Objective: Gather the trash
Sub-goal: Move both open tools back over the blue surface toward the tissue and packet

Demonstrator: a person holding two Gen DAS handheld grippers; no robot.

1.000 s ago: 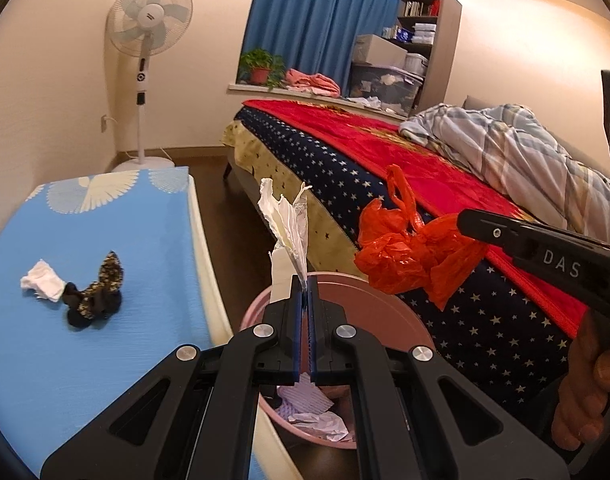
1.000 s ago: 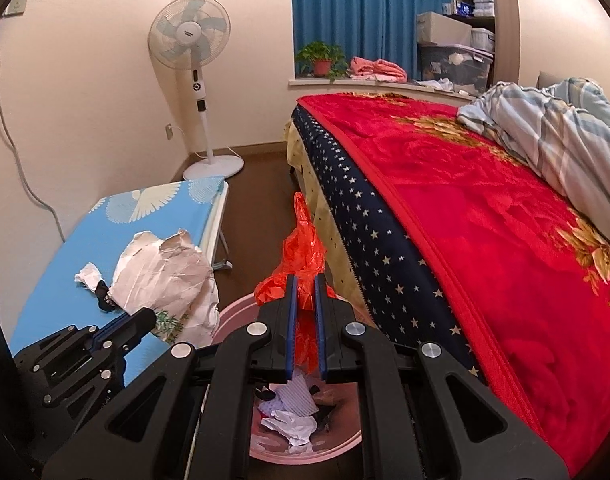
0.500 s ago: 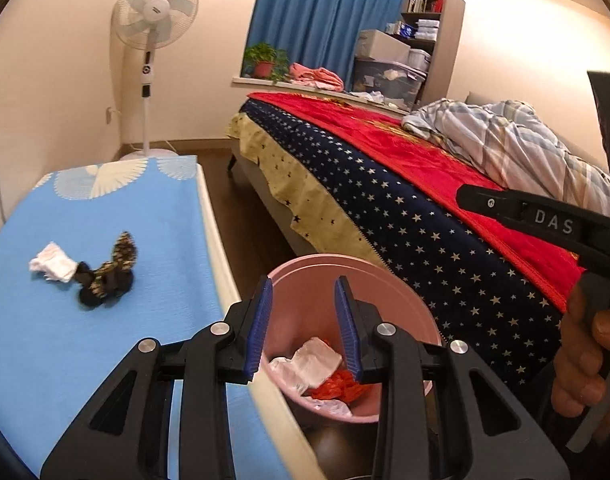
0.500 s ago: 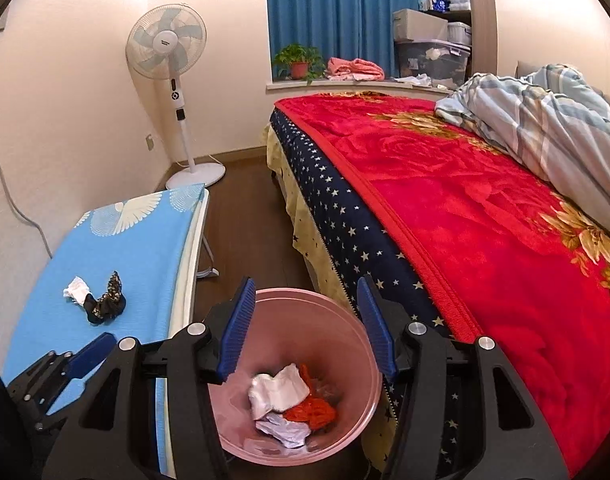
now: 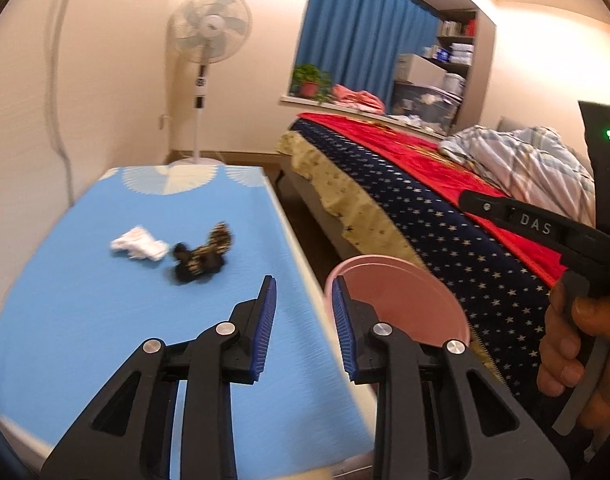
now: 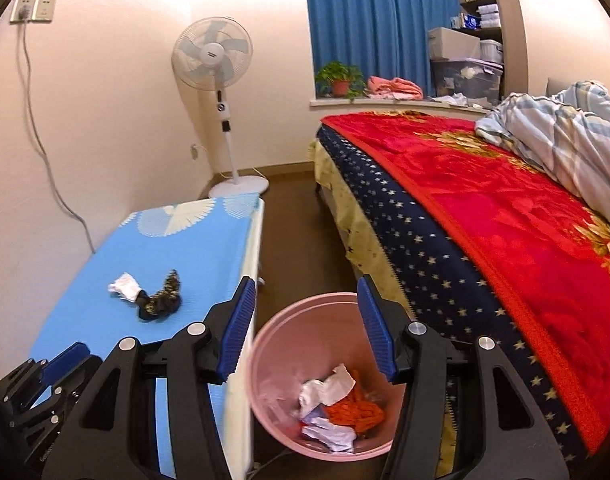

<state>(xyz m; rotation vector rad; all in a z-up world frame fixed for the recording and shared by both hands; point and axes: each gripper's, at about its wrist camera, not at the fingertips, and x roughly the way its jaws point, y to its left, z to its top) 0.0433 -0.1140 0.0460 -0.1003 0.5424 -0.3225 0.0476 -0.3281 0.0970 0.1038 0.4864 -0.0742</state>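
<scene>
A pink bin (image 6: 273, 380) stands on the floor between the blue table (image 6: 185, 248) and the bed; crumpled white paper (image 6: 325, 388) and an orange plastic bag (image 6: 353, 408) lie inside it. My right gripper (image 6: 305, 280) hangs open over the bin with nothing between its jaws. My left gripper (image 5: 303, 282) is over the table's right edge beside the bin (image 5: 401, 292); its jaws are closing with nothing between them. Farther along the table (image 5: 85, 320) lie a white tissue wad (image 5: 139, 244) and a dark speckled scrap (image 5: 203, 258), touching each other.
A standing fan (image 6: 213, 56) is at the table's far end, with a cable down the left wall. The bed with its red blanket (image 6: 485, 216) and striped quilt (image 6: 565, 136) fills the right. A hand (image 5: 577, 344) holds the right gripper's handle.
Both grippers let go: the white paper and the orange bag dropped into the bin. The left gripper then swung left over the blue table, and the right one drew back a little.
</scene>
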